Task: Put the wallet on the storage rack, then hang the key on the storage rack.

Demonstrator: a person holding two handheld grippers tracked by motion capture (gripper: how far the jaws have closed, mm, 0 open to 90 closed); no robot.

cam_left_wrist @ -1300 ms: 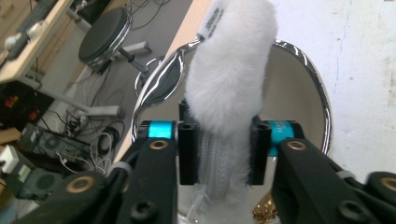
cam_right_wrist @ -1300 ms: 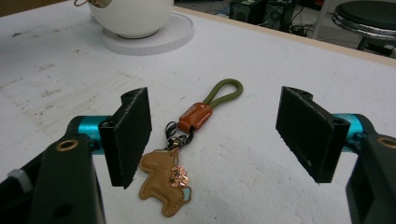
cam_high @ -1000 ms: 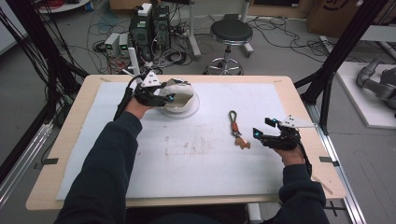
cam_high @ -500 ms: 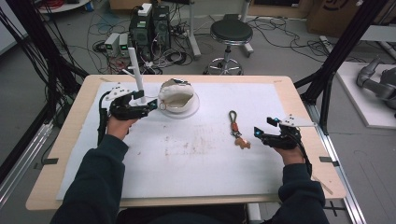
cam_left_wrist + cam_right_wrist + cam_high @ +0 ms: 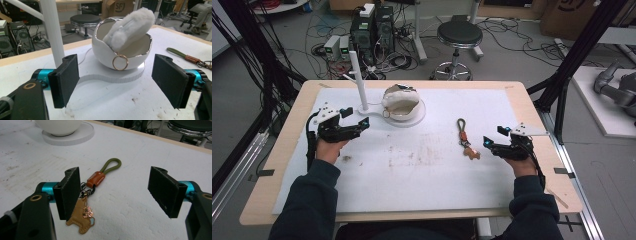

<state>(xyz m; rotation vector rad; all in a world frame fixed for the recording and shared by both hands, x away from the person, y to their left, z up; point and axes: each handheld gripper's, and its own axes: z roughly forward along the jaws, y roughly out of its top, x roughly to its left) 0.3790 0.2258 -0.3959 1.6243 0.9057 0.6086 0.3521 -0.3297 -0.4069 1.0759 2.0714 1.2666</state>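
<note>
The left tool [image 5: 362, 123] has just been opening; nothing sits between its jaws, and it has withdrawn from the white bowl [image 5: 401, 104] toward the tabletop's [image 5: 437, 175] left edge. The fluffy white item [image 5: 130, 26] now rests in the bowl, so that placement appears complete. The right tool [image 5: 488, 144] stays open, unmoved, beside the keychain [image 5: 464, 140].

You have a white egg-shaped bowl [image 5: 121, 47] with a gilt rim and ring, upright on its round white stand [image 5: 416, 116], a fluffy white pad [image 5: 132, 23] leaning inside. Your keychain [image 5: 93, 192], green loop and tan leather charm, lies flat well apart.
</note>
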